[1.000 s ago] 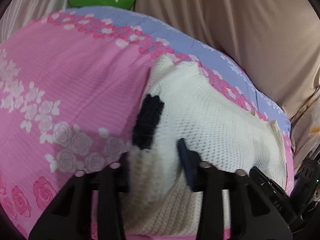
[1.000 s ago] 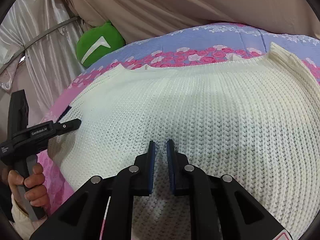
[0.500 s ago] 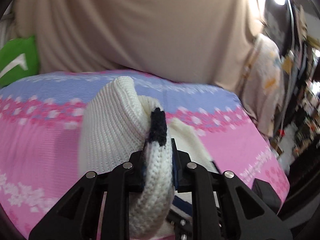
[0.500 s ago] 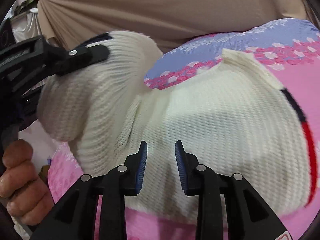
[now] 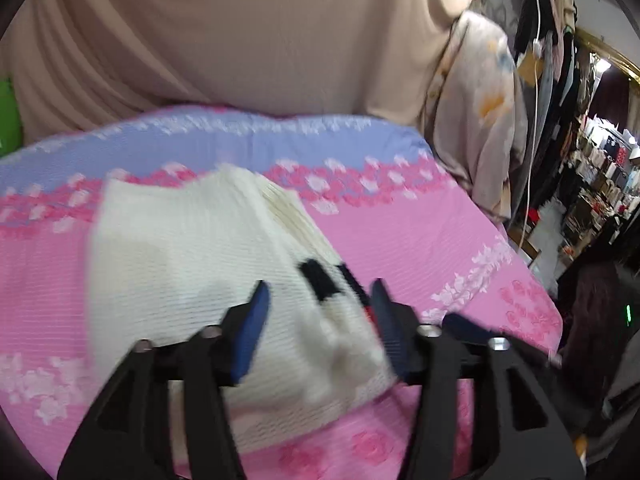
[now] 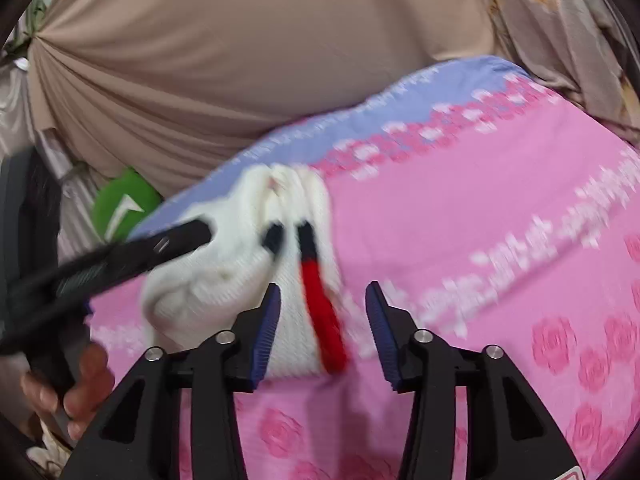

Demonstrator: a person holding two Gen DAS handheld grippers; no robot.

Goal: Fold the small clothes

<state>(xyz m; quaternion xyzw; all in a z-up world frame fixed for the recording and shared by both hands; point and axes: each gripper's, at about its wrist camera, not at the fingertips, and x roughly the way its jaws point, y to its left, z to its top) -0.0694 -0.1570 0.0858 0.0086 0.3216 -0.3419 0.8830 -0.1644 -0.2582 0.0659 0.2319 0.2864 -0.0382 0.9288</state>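
While the white knit sweater (image 5: pixel 192 264) lies folded over on the pink bedsheet (image 5: pixel 420 240) at our 12 o'clock | left gripper (image 5: pixel 318 304) and right gripper (image 6: pixel 322 304) both released, gripping nothing | one fold looks done, tidier final folds seem left.

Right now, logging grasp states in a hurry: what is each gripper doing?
Left gripper: open, holding nothing, over the cream knitted sweater.
Right gripper: open, holding nothing.
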